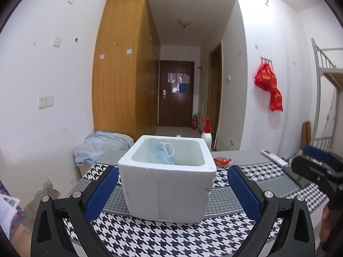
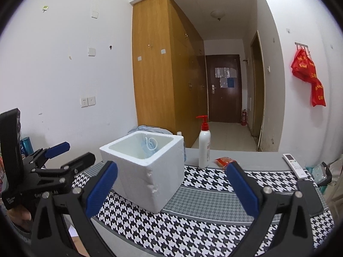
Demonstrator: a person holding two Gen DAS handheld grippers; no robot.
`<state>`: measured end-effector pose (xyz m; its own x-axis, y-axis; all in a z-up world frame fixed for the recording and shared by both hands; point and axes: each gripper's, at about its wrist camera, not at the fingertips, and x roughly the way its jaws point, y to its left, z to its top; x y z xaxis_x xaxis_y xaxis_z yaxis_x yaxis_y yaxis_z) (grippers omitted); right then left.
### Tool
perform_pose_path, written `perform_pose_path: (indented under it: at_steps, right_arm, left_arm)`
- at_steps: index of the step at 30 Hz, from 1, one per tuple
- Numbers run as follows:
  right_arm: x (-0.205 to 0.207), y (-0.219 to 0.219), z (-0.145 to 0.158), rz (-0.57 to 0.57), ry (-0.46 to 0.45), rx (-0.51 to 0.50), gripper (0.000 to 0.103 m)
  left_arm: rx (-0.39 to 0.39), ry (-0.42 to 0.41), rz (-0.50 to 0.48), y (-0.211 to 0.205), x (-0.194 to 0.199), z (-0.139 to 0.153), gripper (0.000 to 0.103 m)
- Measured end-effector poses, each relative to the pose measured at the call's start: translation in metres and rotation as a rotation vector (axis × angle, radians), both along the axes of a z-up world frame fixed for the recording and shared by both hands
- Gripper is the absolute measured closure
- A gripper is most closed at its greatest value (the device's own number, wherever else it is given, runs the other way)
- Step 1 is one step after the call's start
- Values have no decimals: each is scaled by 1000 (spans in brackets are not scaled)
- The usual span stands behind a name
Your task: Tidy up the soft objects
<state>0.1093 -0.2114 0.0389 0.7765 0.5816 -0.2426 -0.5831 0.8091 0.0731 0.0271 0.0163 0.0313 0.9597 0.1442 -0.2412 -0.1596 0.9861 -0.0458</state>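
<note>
Gaping wide & empty: L gripper (image 1: 172,184), R gripper (image 2: 171,185), both w/ fingers clear of foam box (image 1: 167,182).

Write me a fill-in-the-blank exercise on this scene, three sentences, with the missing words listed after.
1. The blue face mask lies inside the white ____ box.
2. The pump on the white lotion bottle is coloured ____.
3. The left gripper and the right gripper both stand ____, holding nothing.

Missing words: foam; red; open
</note>
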Motion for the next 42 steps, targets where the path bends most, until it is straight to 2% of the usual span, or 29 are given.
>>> perform_pose_path:
  at_steps: [8, 13, 22, 28, 32, 42]
  right_arm:
    - [-2, -10, -21, -37, -2, 5, 0]
    - [-2, -14, -30, -21, 24, 27, 0]
    - [-7, -9, -48, -41, 40, 15, 0]
    - [-16, -6, -57, -95, 2, -22, 0]
    - [-16, -7, -57, -91, 7, -15, 0]
    - [-13, -6, -57, -86, 14, -21, 0]
  left_arm:
    - [14, -40, 6, -2, -6, -14, 1]
    - [25, -74, 22, -3, -15, -22, 1]
    - [43, -68, 21, -2, -22, -37, 1]
    - [42, -47, 28, 2, -22, -45, 1]
    - [42, -23, 24, 1, -19, -52, 1]
    - [50, -22, 22, 0, -20, -52, 1]
